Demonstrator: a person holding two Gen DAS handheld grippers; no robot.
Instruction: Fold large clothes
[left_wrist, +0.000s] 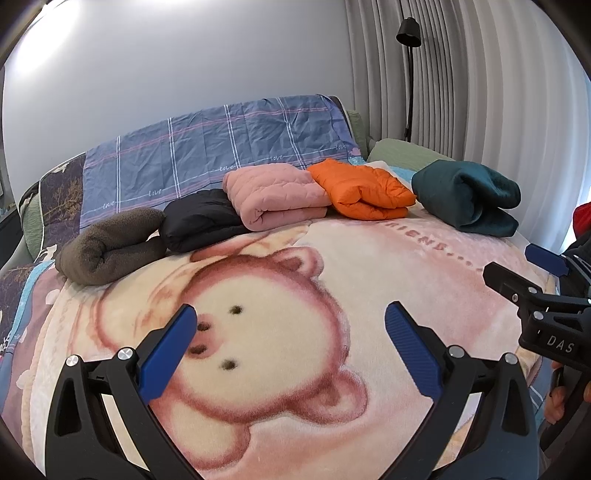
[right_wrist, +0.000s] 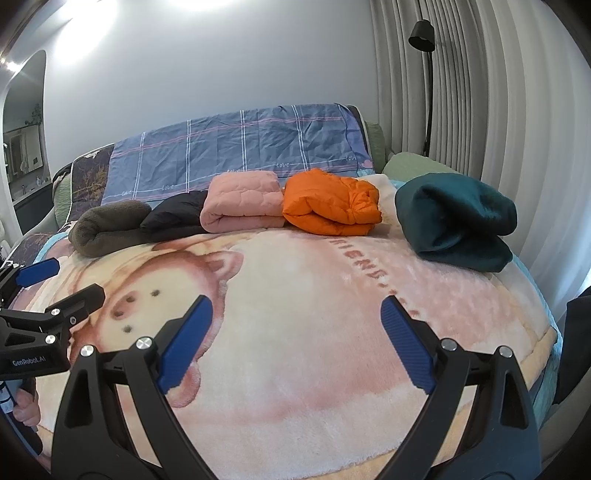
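Observation:
Several folded garments lie in a row across the far side of the bed: a brown fleece (left_wrist: 107, 249) (right_wrist: 107, 230), a black one (left_wrist: 201, 221) (right_wrist: 173, 216), a pink quilted one (left_wrist: 275, 195) (right_wrist: 243, 203), an orange puffer (left_wrist: 364, 192) (right_wrist: 330, 203) and a teal one (left_wrist: 467, 197) (right_wrist: 456, 221). My left gripper (left_wrist: 290, 326) hovers open above the bear blanket (left_wrist: 280, 365), holding nothing. My right gripper (right_wrist: 295, 317) is also open and empty over the blanket (right_wrist: 303, 332). Each gripper shows at the edge of the other's view: the right gripper (left_wrist: 517, 269), the left gripper (right_wrist: 62, 280).
A blue plaid sheet (left_wrist: 221, 147) covers the headboard behind the garments. A green pillow (left_wrist: 402, 153) and a black floor lamp (left_wrist: 408, 74) stand at the back right by the grey curtains (left_wrist: 480, 92). A hand (right_wrist: 26, 406) holds the left gripper's handle.

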